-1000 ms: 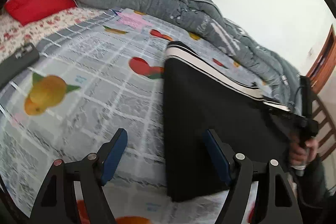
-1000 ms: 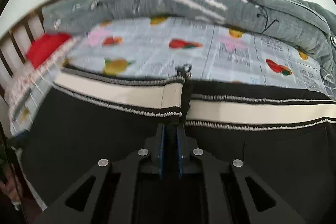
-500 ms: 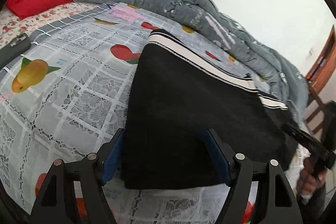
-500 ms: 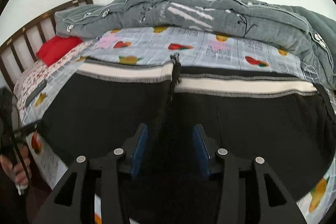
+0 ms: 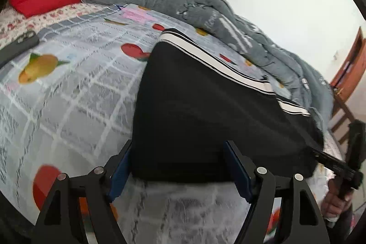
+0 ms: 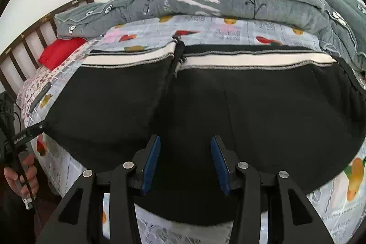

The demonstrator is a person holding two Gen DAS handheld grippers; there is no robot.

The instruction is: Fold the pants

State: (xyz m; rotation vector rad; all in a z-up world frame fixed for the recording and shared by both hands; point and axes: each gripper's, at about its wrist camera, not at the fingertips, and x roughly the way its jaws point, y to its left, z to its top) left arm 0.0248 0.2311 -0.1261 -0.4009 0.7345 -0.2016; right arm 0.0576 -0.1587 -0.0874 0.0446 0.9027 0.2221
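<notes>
The pants (image 6: 228,106) lie flat on the bed (image 5: 68,88), folded, with the white-striped waistband (image 6: 240,62) toward the grey duvet (image 6: 228,1). The near hem runs along the bed's front edge; in the right wrist view both lower corners curve out of sight at the lens rim, and the left gripper's fingertip hides one of them.

The left gripper (image 5: 180,168) stands wide apart, its blue pads (image 5: 119,173) flanking the near corner of the pants without pressing on it. The right gripper (image 6: 185,164) is parted over the black cloth, nothing pinched between its pads (image 6: 151,164).

No containers are in view.

The fruit-print sheet lies bare to the left of the pants. A dark phone (image 5: 18,47) lies near the left edge, well apart from the pants, and a red pillow (image 5: 41,0) sits at the headboard. The duvet borders the far side, just beyond the waistband. A hand (image 6: 20,177) shows at the frame edge, partly cut off.
</notes>
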